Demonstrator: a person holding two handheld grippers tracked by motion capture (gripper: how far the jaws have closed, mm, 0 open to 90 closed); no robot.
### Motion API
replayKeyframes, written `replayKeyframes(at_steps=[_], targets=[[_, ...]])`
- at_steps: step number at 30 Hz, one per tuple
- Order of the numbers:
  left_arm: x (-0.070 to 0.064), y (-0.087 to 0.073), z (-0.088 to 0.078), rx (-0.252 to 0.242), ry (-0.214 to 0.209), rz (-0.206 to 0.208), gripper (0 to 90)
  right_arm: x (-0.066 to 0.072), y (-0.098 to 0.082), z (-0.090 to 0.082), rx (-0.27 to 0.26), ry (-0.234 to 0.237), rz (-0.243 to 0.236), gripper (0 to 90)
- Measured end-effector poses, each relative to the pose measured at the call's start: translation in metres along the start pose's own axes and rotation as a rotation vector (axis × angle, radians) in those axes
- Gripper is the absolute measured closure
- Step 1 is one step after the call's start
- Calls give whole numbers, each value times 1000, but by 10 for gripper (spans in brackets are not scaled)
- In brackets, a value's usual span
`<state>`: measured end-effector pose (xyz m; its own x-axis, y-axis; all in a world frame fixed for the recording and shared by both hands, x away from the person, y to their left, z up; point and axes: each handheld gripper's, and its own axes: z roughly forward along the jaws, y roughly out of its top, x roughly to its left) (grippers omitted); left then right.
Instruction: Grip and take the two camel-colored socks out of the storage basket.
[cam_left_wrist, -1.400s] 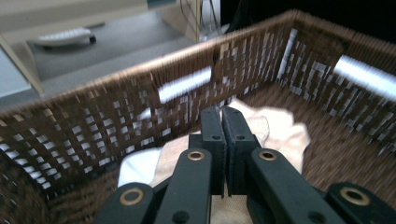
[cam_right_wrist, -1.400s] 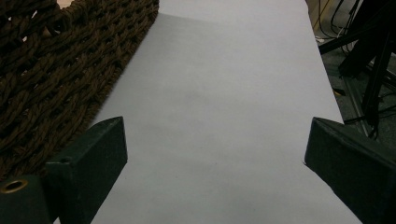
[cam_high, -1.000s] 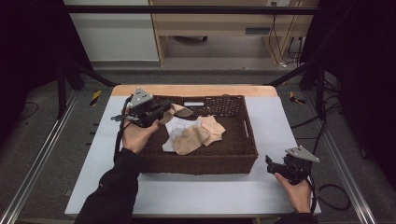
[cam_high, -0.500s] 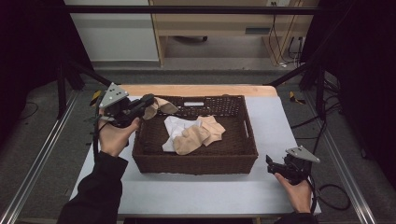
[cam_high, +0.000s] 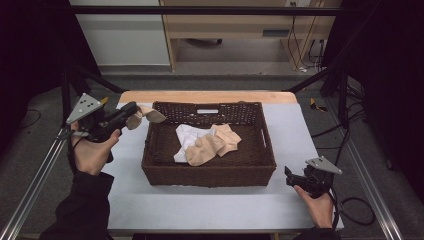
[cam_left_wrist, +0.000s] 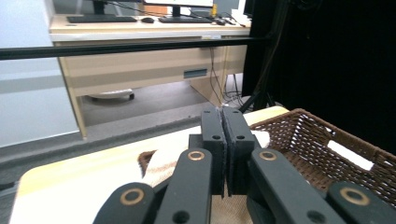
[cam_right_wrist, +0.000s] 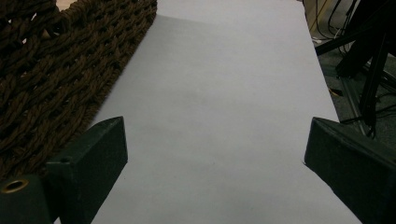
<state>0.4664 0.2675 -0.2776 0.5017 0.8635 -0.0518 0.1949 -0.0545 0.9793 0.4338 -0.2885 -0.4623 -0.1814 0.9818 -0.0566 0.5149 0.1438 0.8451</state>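
A dark brown wicker basket (cam_high: 210, 176) stands mid-table, and its rim (cam_left_wrist: 322, 140) also shows in the left gripper view. In it lie a white cloth (cam_high: 185, 138) and beige cloth pieces (cam_high: 216, 143). My left gripper (cam_high: 131, 116) hovers just outside the basket's back left corner, shut on another beige cloth piece (cam_high: 150, 116). In the left gripper view the jaws (cam_left_wrist: 223, 114) are pressed together, with the cream cloth (cam_left_wrist: 159, 164) hanging below them. My right gripper (cam_high: 290, 175) rests open on the grey table at the basket's front right, its jaws (cam_right_wrist: 215, 144) wide apart over bare table.
The basket's woven side (cam_right_wrist: 56, 79) is close on the right gripper's left. A wooden desk (cam_high: 235, 25) stands beyond the table. Metal rails (cam_high: 35, 180) run along both sides, and black frame bars (cam_high: 200, 10) cross above. Cables (cam_high: 357, 207) lie on the floor at right.
My left gripper has carried the beige cloth piece leftward and a little upward, from over the basket's back left part to outside its left rim. The right gripper has stayed in place.
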Motion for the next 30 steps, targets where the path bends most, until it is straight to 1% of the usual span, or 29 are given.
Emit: replayKeyframes(at_steps=[4,6,8,10,11,16,20,22,24,27,30], targets=[[13,-6,-12,-13,31,-15,880,0,0,0,0,0,1,63],[20,-10,-17,-20,41,-32,879,0,0,0,0,-1,0,63],[26,-16,-21,-17,58,-39,880,0,0,0,0,-1,-1,63],[32,-24,-25,-16,71,-56,880,0,0,0,2,-2,-1,63],[34,-28,-26,-8,80,-56,880,0,0,0,3,-2,1,63],[43,-53,-28,32,100,-75,880,0,-1,-1,4,-2,3,63],[52,-76,-27,65,113,-104,880,0,-1,-1,2,-3,-1,63],[57,-82,-26,97,125,-110,880,0,-1,-1,3,-2,-2,63],[60,-88,-26,101,134,-125,880,0,-1,-1,1,-1,-1,64],[61,-97,-24,128,144,-131,880,0,-1,-2,-1,2,-5,66],[60,-110,-19,172,155,-122,880,1,-1,-2,-2,4,-9,66]])
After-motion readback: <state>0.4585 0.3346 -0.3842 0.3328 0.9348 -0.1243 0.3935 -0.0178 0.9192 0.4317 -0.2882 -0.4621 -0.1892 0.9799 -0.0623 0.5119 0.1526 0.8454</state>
